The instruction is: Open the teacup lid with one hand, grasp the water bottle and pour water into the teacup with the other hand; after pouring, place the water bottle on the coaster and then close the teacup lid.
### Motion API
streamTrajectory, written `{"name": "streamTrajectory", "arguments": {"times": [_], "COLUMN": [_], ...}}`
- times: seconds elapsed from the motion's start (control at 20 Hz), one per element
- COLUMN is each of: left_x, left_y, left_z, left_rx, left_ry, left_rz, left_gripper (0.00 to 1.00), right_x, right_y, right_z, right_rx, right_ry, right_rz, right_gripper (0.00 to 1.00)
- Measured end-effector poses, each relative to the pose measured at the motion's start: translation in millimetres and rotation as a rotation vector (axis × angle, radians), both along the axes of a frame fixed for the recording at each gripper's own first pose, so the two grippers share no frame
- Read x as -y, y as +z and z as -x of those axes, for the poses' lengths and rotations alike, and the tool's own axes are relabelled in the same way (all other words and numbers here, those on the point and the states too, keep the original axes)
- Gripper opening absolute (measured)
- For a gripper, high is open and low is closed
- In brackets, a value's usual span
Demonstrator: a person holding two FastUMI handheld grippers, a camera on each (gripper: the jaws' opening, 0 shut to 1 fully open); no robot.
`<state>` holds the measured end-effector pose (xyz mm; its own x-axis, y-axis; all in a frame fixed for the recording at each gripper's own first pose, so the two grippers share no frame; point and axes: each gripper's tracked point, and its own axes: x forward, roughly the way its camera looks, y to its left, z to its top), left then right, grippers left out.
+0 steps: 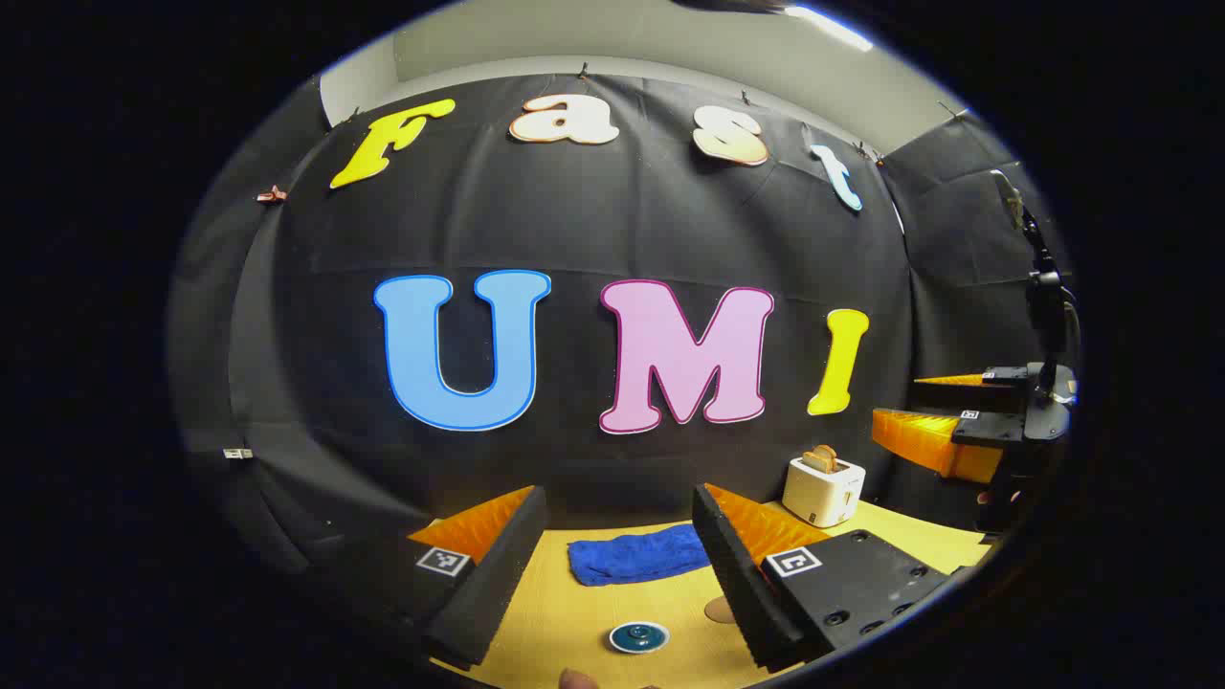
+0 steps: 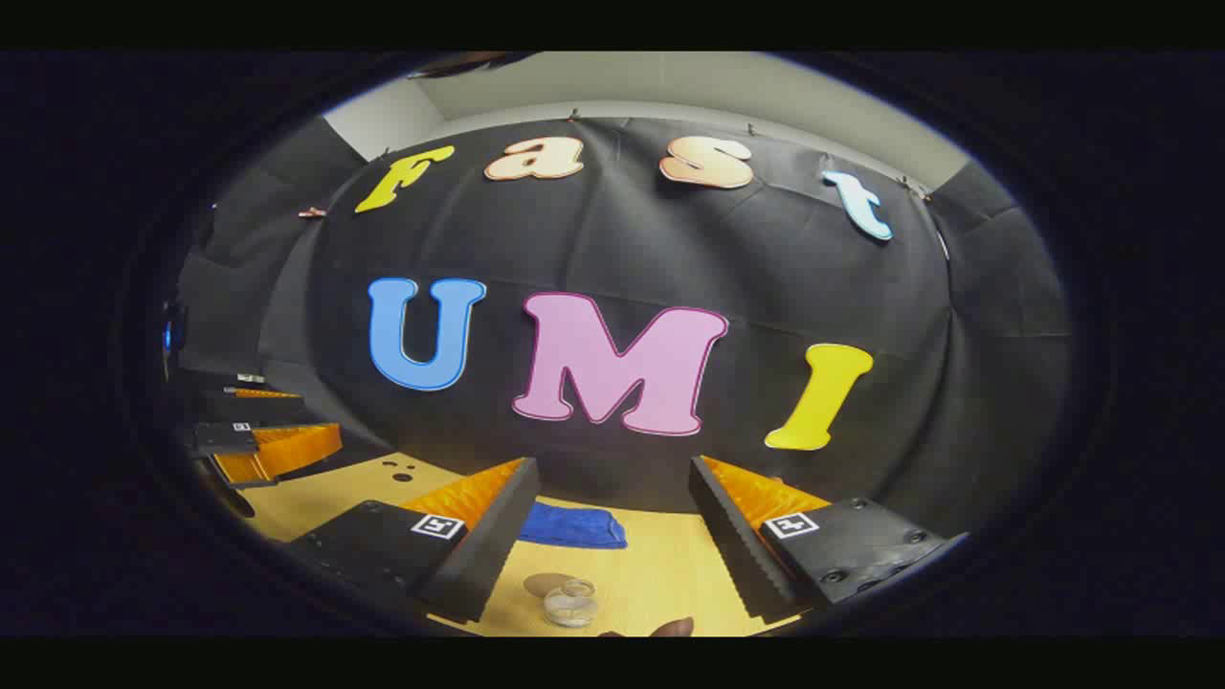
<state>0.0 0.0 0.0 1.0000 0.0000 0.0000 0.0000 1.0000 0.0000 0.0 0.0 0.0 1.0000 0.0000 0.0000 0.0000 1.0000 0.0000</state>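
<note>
Hovering high above the yellow table (image 1: 622, 603), both grippers stand wide open and hold nothing. In the left gripper view, the left gripper (image 1: 620, 550) looks out level at the booth wall, and the blue-topped teacup lid (image 1: 639, 637) sits at the bottom centre of the frame, below and between its fingers, so the cup lies straight ahead and down. A blue cloth (image 1: 636, 558) lies beyond it toward the wall, and a white toaster (image 1: 823, 490) stands at lower right. The right gripper (image 1: 933, 421) shows at the right edge of that frame, well apart from the cup.

In the right gripper view, the right gripper (image 2: 612, 536) has a clear glass piece (image 2: 570, 603), likely the water bottle seen from above, at bottom centre, just left of its midline. A round brown coaster (image 2: 545, 583) lies just beside the glass. By my reading, each gripper must tip downward before closing on anything.
</note>
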Motion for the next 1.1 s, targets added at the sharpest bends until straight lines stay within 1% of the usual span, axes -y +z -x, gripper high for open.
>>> {"name": "streamTrajectory", "arguments": {"times": [0.2,0.25,0.3,0.8,0.95,1.1], "left_x": [2.5,2.1,2.2,5.8,7.9,19.6], "left_y": [1.4,0.0,-0.1,-7.1,-23.5,-63.8], "left_z": [-3.7,-4.6,-5.6,-13.2,-16.4,-23.0], "left_rx": [0.001,0.0,-0.002,-0.014,-0.026,-0.069], "left_ry": [-0.006,-0.004,-0.003,-0.013,-0.02,-0.05], "left_rz": [-0.008,-0.007,-0.006,0.019,0.032,-0.033], "left_gripper": [0.96,0.96,0.96,0.96,0.96,0.96], "right_x": [2.7,3.3,3.6,3.8,0.7,-6.0], "right_y": [-2.3,-2.7,-4.7,-13.5,-32.5,-74.4], "right_z": [-1.5,-2.4,-3.8,-11.1,-11.1,-10.8], "right_rx": [-0.001,-0.004,-0.006,-0.018,-0.034,-0.083], "right_ry": [-0.005,-0.007,-0.008,-0.01,-0.003,0.013], "right_rz": [-0.002,-0.005,-0.008,-0.029,-0.049,-0.041], "right_gripper": [0.96,0.98,0.96,0.96,0.98,0.98]}}
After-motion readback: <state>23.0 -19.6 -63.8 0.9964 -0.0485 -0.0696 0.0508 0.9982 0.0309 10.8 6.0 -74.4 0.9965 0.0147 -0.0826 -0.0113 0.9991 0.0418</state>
